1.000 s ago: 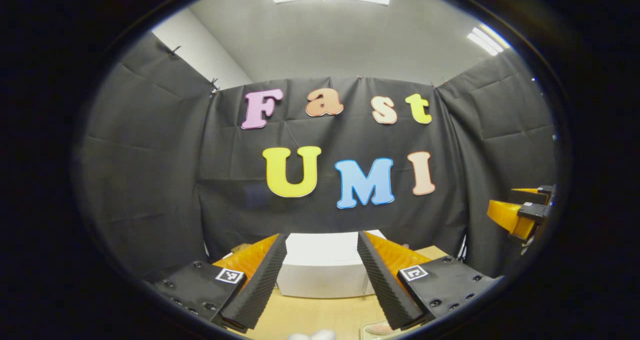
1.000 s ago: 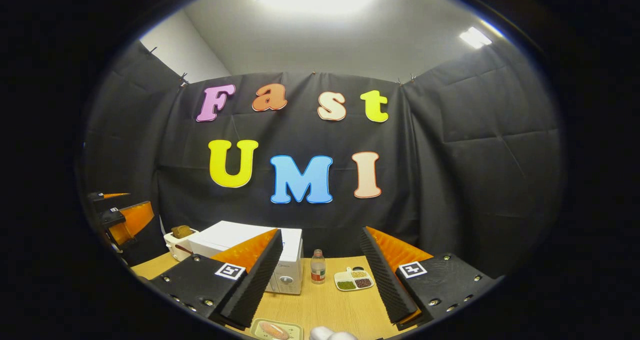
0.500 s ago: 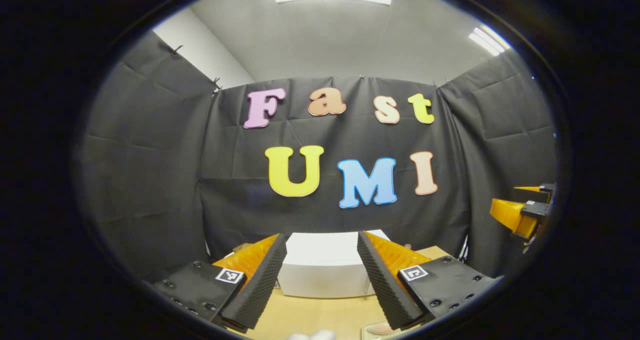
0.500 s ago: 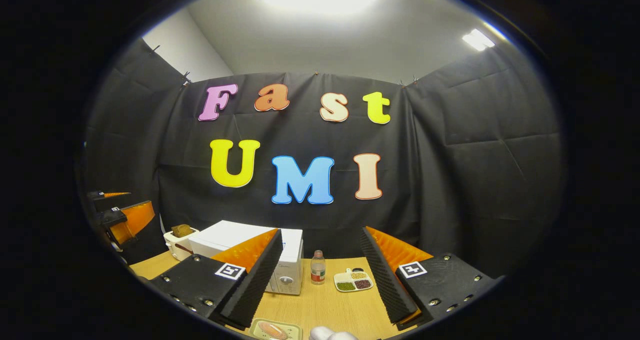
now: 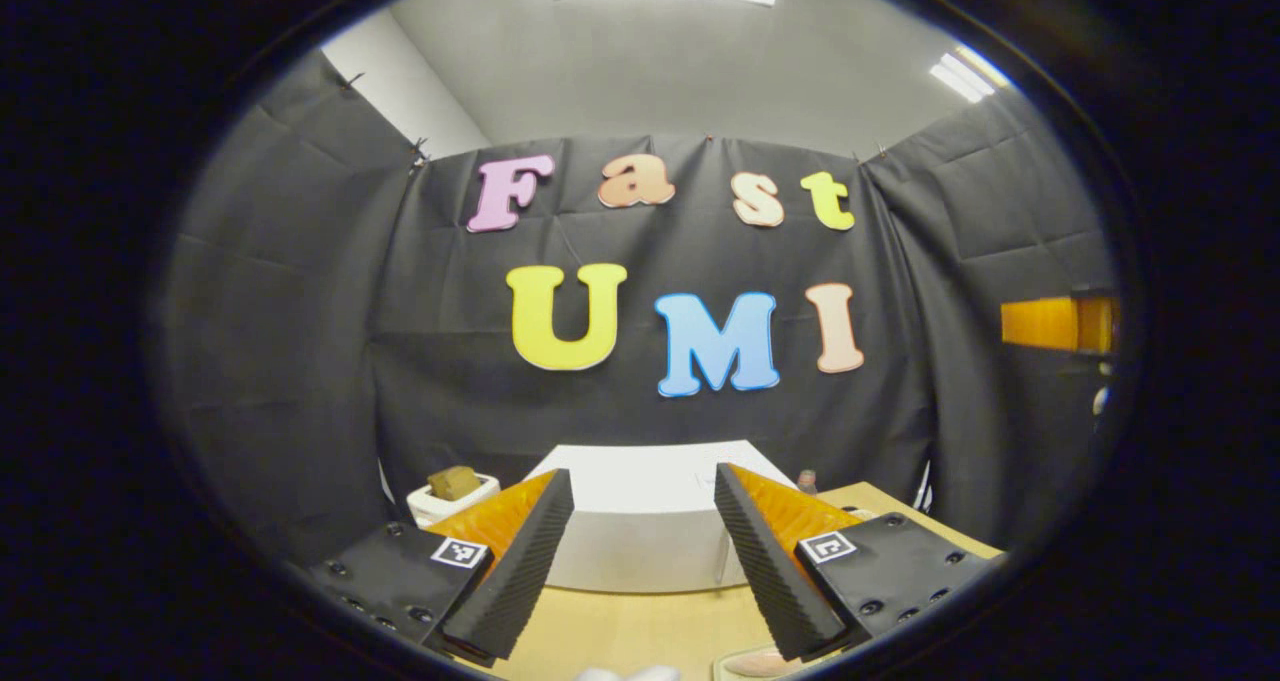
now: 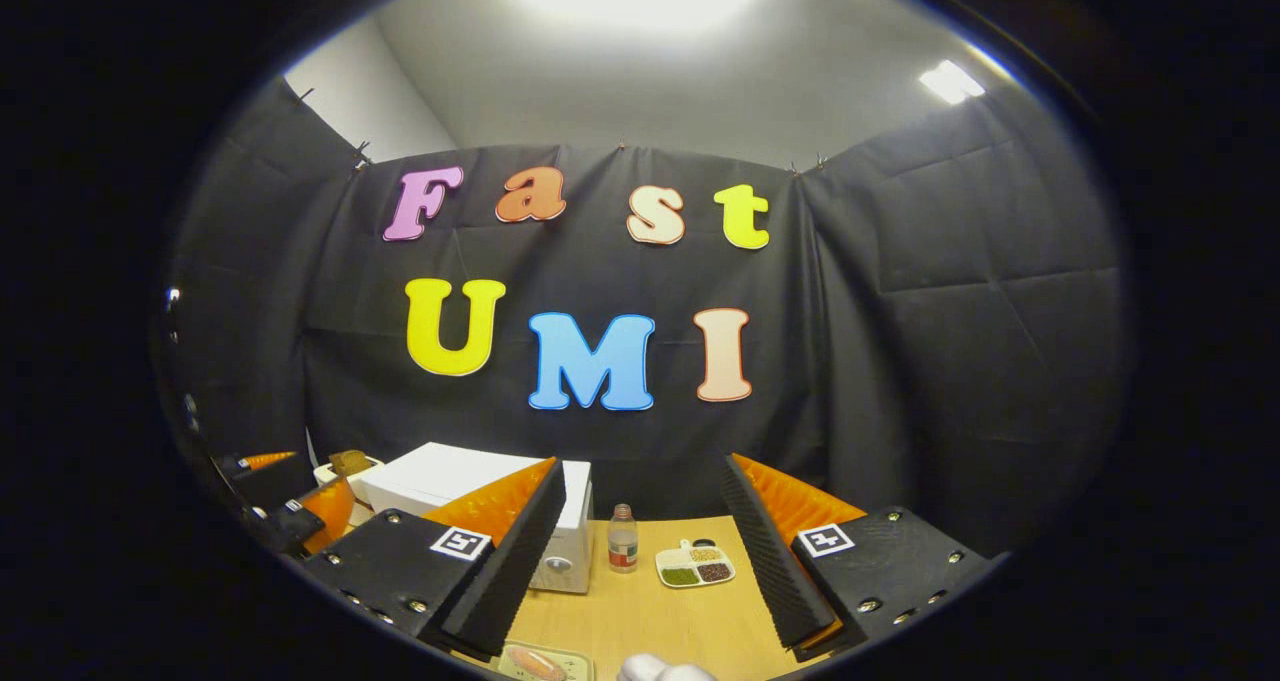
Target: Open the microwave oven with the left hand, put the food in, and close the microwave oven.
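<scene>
The white microwave [image 5: 640, 551] stands on the wooden table straight ahead of my left gripper [image 5: 642, 473], whose fingers are open with nothing between them. Its door looks closed. In the right gripper view the microwave [image 6: 450, 476] is left of centre, its knob panel [image 6: 560, 561] facing the table. A pale tray of food [image 6: 535, 663] lies at the near table edge, also low in the left gripper view [image 5: 755, 664]. My right gripper [image 6: 642, 461] hangs open and empty above the table. The left gripper [image 6: 290, 506] appears beside the microwave's left end, and the right gripper [image 5: 1050, 323] at the far right.
A white holder with a brown piece of bread [image 5: 452, 491] sits left of the microwave. Right of the microwave stand a small bottle [image 6: 622, 539] and a divided dish of beans [image 6: 695, 566]. Black cloth walls close the booth on three sides.
My left gripper has moved closer to the microwave, which looks larger, and the bread holder has come into its view. In the right gripper view the left gripper has dropped lower.
</scene>
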A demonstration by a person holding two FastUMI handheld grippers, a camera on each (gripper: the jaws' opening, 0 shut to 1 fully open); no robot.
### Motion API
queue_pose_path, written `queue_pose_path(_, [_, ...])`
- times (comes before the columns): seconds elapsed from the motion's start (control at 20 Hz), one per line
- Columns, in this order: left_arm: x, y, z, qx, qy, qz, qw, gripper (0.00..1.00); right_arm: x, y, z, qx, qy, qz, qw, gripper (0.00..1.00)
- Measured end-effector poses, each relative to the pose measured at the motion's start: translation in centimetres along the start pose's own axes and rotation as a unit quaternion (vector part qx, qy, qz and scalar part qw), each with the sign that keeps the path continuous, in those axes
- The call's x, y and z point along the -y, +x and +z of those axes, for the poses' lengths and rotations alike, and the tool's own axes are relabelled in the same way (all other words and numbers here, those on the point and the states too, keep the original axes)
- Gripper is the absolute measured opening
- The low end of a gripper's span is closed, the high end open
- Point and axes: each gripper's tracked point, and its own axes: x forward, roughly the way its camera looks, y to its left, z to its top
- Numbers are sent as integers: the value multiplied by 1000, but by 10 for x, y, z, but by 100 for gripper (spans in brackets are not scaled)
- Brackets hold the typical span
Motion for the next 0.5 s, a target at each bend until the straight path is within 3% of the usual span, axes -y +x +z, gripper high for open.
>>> queue_pose_path(0.25, [53, 70, -109, -45, -14, -25, 999, 99, 7, 17, -18, -16, 17, -6, 1000, 95])
queue_pose_path(0.3, [63, 88, -126, -52, -22, -29, 998, 95, 7, 22, -24, -22, 17, -6, 1000, 95])
queue_pose_path(0.35, [73, 100, -144, -66, -27, -32, 997, 99, 5, 27, -34, -32, 17, -5, 999, 95])
queue_pose_path(0.4, [81, 115, -158, -67, -28, -33, 997, 95, 4, 32, -42, -42, 15, -3, 999, 95])
queue_pose_path(0.5, [92, 143, -179, -64, -24, -31, 997, 98, 4, 40, -53, -50, 7, -3, 999, 95])
